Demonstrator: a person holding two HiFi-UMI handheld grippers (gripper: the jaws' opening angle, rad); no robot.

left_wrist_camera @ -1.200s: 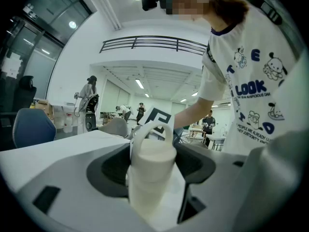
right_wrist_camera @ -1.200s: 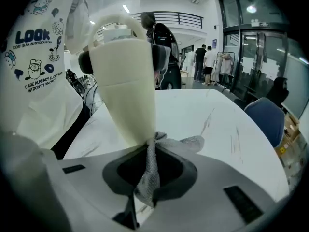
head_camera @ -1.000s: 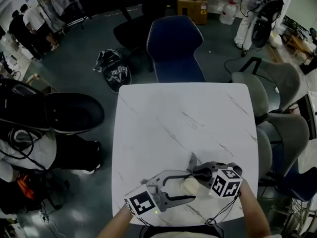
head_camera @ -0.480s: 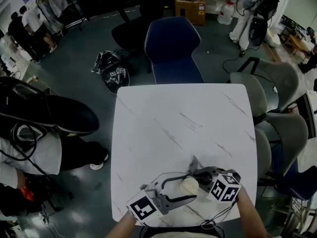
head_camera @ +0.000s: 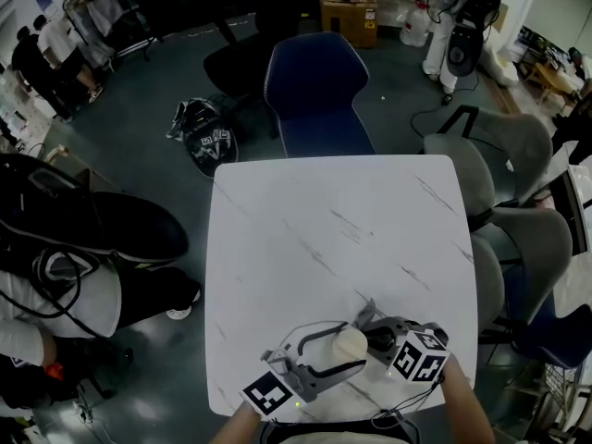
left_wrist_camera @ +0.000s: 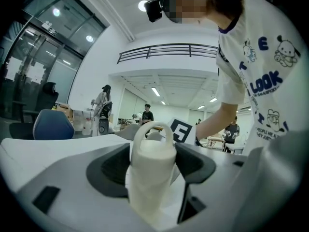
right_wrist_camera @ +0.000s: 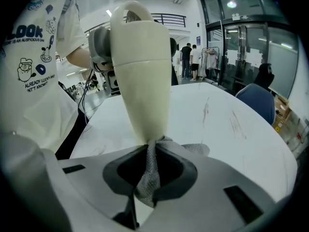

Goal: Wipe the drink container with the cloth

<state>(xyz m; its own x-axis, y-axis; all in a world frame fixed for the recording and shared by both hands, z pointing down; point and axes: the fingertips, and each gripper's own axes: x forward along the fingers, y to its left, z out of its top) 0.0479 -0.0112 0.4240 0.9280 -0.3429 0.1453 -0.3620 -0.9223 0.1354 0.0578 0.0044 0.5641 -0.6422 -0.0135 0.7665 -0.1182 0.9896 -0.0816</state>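
At the near edge of the white table (head_camera: 314,220), the left gripper (left_wrist_camera: 153,166) clamps the cream drink container (right_wrist_camera: 142,81) while the right gripper (right_wrist_camera: 149,168) pinches the grey cloth (right_wrist_camera: 193,149) against its lower part, so wiping seems under way, with most of the surface probably left.

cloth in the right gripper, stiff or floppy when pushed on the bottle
Probably floppy: the cloth is pinched into a thin fold by the right gripper, a loose flap spilling aside. Its mesh-like weave looks thin and light, so it should mould to the bottle rather than shove it.
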